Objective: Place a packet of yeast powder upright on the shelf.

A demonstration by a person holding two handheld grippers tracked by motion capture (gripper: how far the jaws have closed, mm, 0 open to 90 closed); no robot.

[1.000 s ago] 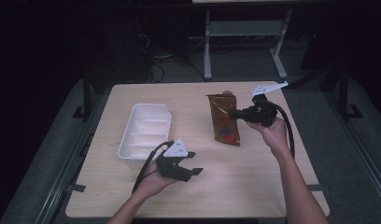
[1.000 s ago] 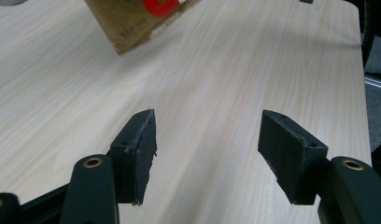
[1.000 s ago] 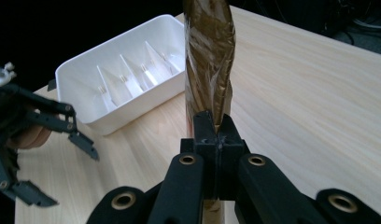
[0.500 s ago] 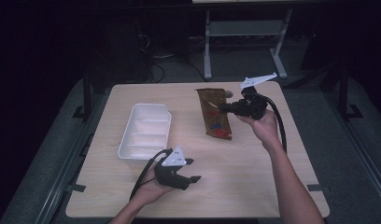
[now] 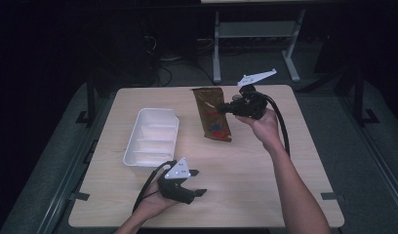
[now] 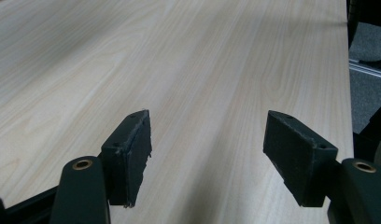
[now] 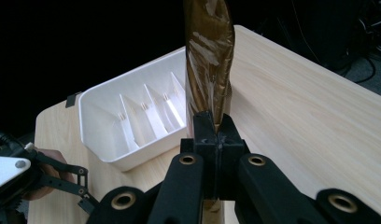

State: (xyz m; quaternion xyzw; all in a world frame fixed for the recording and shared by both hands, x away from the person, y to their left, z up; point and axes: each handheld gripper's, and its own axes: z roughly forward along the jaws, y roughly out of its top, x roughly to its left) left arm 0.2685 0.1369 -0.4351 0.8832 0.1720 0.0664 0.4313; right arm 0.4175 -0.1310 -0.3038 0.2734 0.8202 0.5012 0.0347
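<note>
Right hand-held gripper [image 5: 225,108]: raised over the far right part of the desk [image 5: 265,180], jaws pointing toward the left edge; clenched on the brown pouch [image 5: 212,115]. In the right gripper view [image 7: 215,129] the jaws meet flat on the pouch's edge, film pinched between them.

Brown pouch: glossy brown film bag with a red and blue print near its lower end. Held by its right edge, near the far edge of the desk at mid-width. Its upper end points to the far edge, its lower end toward the desk's middle. In the right gripper view [image 7: 208,60] it stands up out of the jaws, crinkled. Whether its lower end touches the desk I cannot tell.

White tray [image 5: 138,157]: left half of the desk, long side running near to far; inner dividers form several compartments, seen in the right gripper view [image 7: 100,109]. Just left of the pouch, apart from it.

Left hand-held gripper [image 5: 197,183]: low at the near edge, left of centre, just near of the tray's near end. Released, jaws wide apart, nothing between them; the left gripper view [image 6: 207,163] has bare wood grain in the gap.

Person: both forearms enter from the near edge; right hand [image 5: 265,127] wraps the gripper body.
</note>
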